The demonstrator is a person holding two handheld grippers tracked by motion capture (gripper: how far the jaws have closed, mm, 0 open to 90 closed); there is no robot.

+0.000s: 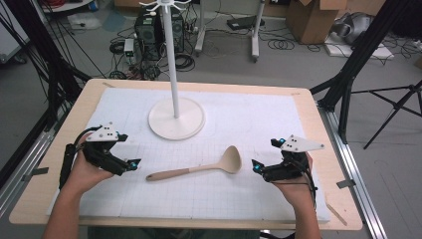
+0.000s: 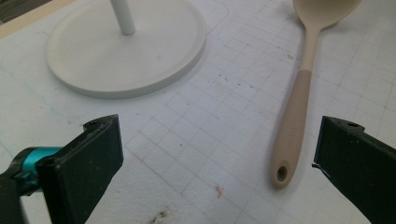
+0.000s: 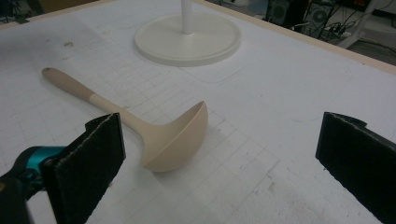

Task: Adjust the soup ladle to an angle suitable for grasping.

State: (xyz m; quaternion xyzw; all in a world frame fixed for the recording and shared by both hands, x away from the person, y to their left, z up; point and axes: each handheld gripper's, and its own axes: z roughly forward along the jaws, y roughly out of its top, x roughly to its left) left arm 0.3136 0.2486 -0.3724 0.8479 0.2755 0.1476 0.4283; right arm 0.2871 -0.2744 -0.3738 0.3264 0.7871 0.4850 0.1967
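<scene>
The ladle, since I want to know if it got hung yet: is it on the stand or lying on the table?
Lying flat on the mat: the ladle rests beside the stand, untouched by either tool.

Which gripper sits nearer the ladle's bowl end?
The right gripper: the ladle lies with its bowl toward it, while the left gripper faces the handle tip with the hanging hole.

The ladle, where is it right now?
In the high view the ladle lies flat on the white mat, between the two grippers and just in front of the stand's round base.
</scene>
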